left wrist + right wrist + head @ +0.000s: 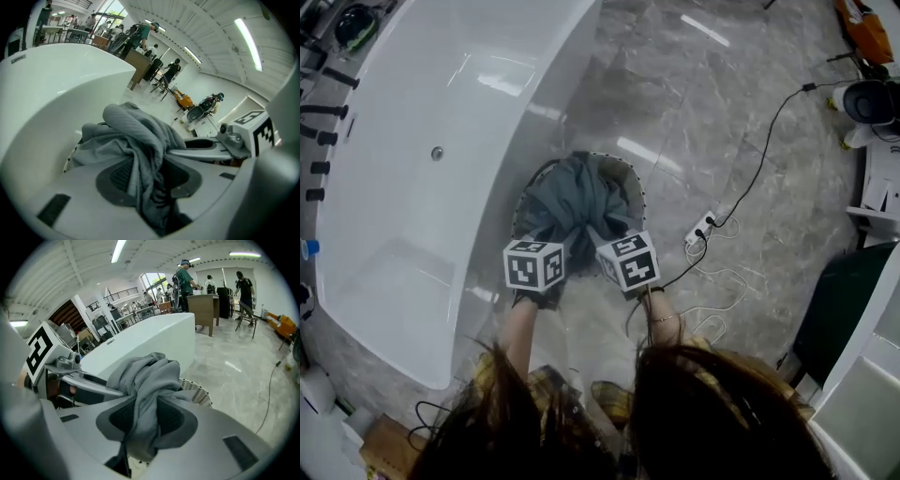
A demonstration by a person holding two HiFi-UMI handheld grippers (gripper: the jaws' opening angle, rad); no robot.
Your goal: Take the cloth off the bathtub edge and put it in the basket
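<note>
1. The left forearm [517, 333] reaches forward and down from a yellow plaid sleeve [546, 382]. Its hand is hidden under the white marker cube [532, 265].
2. The left gripper [149, 177] tilts down towards the floor. Its jaws pinch a fold of the grey ribbed cloth [581, 202], and the dark textured pads [123, 174] press on it from both sides.
3. The right forearm [662, 323] runs alongside the left one. Its marker cube [628, 261] sits just beside the other, both over the near edge of the cloth.
4. The right gripper [140, 420] is angled down the same way, its jaws clamped on another bunched fold of the same cloth.
5. The large white bathtub [422, 141] fills the left side. It is smooth and glossy, with curved walls and a small round metal fitting [437, 153] on its inner slope.
6. The cloth is soft and finely ribbed. It lies heaped in the mouth of the round basket [639, 192] with its folds humped above the rim.
7. The basket has a thin dark rim with a white-and-dark patterned band below it. It stands on the floor just beside the tub's outer wall.
8. The grey veined stone floor [722, 112] is polished and mirrors the ceiling lights.
9. To the right, a white power strip [701, 230] lies on the floor with black and white cables trailing from it.
</note>
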